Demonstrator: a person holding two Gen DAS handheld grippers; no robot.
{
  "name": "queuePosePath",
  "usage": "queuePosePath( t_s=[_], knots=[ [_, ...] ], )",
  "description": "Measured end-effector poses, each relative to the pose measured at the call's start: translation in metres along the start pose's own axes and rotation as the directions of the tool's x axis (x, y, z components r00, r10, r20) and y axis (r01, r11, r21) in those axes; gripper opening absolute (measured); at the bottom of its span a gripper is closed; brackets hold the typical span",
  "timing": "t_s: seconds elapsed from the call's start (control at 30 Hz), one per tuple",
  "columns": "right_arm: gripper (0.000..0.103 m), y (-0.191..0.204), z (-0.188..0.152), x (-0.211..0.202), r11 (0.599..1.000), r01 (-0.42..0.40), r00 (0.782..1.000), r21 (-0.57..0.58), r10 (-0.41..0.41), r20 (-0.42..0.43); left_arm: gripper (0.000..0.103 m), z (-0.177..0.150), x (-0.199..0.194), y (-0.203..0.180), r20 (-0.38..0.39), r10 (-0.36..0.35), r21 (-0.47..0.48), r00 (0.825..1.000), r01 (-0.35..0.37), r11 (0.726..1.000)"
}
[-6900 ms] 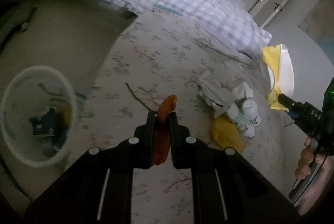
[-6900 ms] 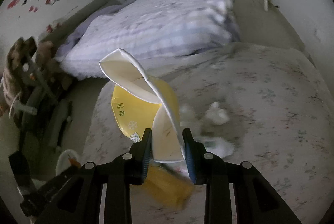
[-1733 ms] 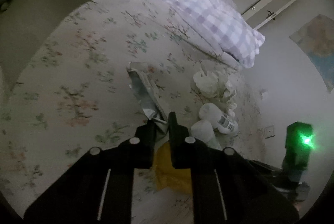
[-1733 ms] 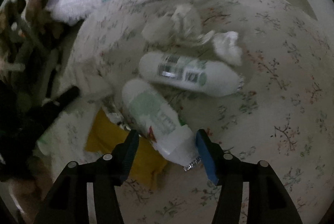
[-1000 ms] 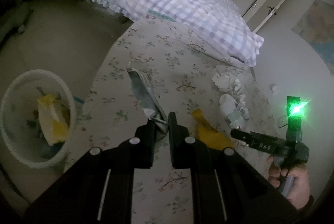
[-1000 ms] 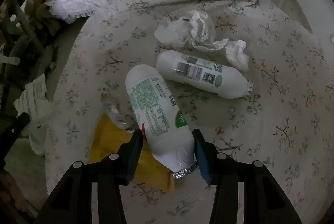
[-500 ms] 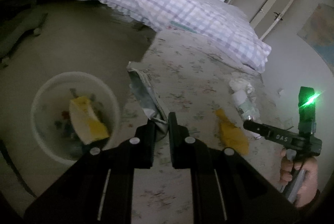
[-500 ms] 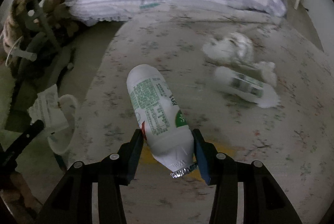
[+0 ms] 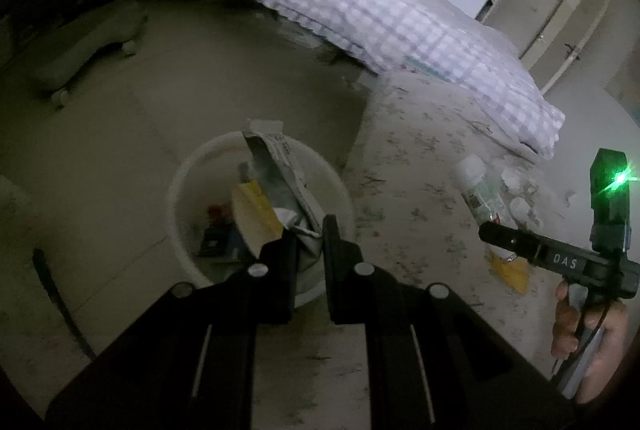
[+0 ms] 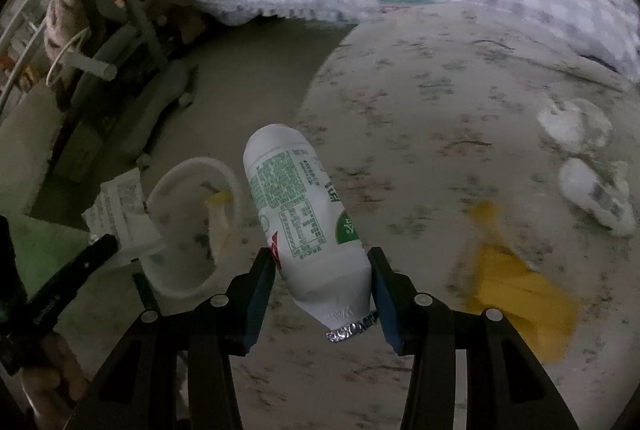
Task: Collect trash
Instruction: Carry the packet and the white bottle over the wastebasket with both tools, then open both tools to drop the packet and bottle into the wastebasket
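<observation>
We hold the wrapper (image 9: pixel 280 181) clenched above the bin (image 9: pixel 184 197) at twelve o'clock to drop it in; our other jaws grip the bottle (image 10: pixel 304 222).

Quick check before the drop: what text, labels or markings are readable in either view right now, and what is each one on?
"DAS": white letters on the side of the right gripper, seen from the left wrist view.
White bottle held by the right gripper: green printed text, a table and a green round mark, too small to read.
Torn wrapper held by the left gripper: printed lines, blurred.
Second bottle on the bed: label unreadable.
</observation>
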State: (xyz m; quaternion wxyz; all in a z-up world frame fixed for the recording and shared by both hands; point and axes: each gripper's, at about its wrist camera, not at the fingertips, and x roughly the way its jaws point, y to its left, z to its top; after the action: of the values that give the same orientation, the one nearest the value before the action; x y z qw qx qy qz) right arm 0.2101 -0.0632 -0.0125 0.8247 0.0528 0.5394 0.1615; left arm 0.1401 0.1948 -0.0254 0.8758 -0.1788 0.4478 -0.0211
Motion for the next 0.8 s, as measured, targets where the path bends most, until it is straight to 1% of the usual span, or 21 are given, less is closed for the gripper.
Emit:
queuePosePath(
  t_s=[0.2,0.23,0.27,0.3,0.33,0.37,0.47,0.53,0.67,0.8],
  knots=[
    [0.048,0.031,0.0,0.021,0.999,-0.022,1.0,-0.033,0.021,-0.017,0.014,-0.001,-0.004,0.022,0.009,0.018,-0.026,1.0,-0.017,1.0],
    [0.048,0.033,0.002,0.026,0.999,-0.024,1.0,-0.037,0.024,-0.02,0.023,0.0,-0.003,0.024,-0.002,0.035,-0.025,0.999,-0.035,0.999],
    [0.048,0.036,0.001,0.028,0.999,-0.027,0.999,-0.043,0.026,-0.023,0.045,0.0,-0.002,0.027,-0.016,0.056,-0.026,0.998,-0.057,0.998],
    [0.048,0.039,0.001,0.032,0.999,-0.027,0.999,-0.047,0.026,-0.026,0.059,-0.001,-0.001,0.029,-0.028,0.089,-0.034,0.996,-0.09,0.995],
    [0.048,0.043,0.0,0.035,0.998,-0.027,0.999,-0.055,0.025,-0.03,0.081,-0.002,-0.001,0.032,-0.031,0.123,-0.046,0.992,-0.125,0.991],
    [0.048,0.046,0.0,0.037,0.998,-0.026,0.999,-0.06,0.024,-0.033,0.085,-0.003,-0.001,0.034,-0.033,0.151,-0.056,0.988,-0.153,0.987],
    [0.048,0.053,-0.001,0.044,0.997,-0.023,0.999,-0.076,0.02,-0.04,0.086,-0.004,-0.001,0.04,-0.06,0.219,-0.056,0.974,-0.222,0.973],
    [0.048,0.056,-0.002,0.046,0.996,-0.025,0.999,-0.087,0.021,-0.044,0.088,-0.006,-0.002,0.042,-0.066,0.247,-0.046,0.967,-0.25,0.967],
    [0.048,0.067,-0.004,0.054,0.993,-0.032,0.998,-0.113,0.026,-0.054,0.092,-0.01,-0.004,0.046,-0.071,0.271,-0.026,0.96,-0.273,0.962],
    [0.048,0.081,-0.008,0.064,0.989,-0.042,0.998,-0.143,0.034,-0.06,0.093,-0.012,-0.005,0.046,-0.073,0.287,-0.002,0.955,-0.288,0.958]
  ],
)
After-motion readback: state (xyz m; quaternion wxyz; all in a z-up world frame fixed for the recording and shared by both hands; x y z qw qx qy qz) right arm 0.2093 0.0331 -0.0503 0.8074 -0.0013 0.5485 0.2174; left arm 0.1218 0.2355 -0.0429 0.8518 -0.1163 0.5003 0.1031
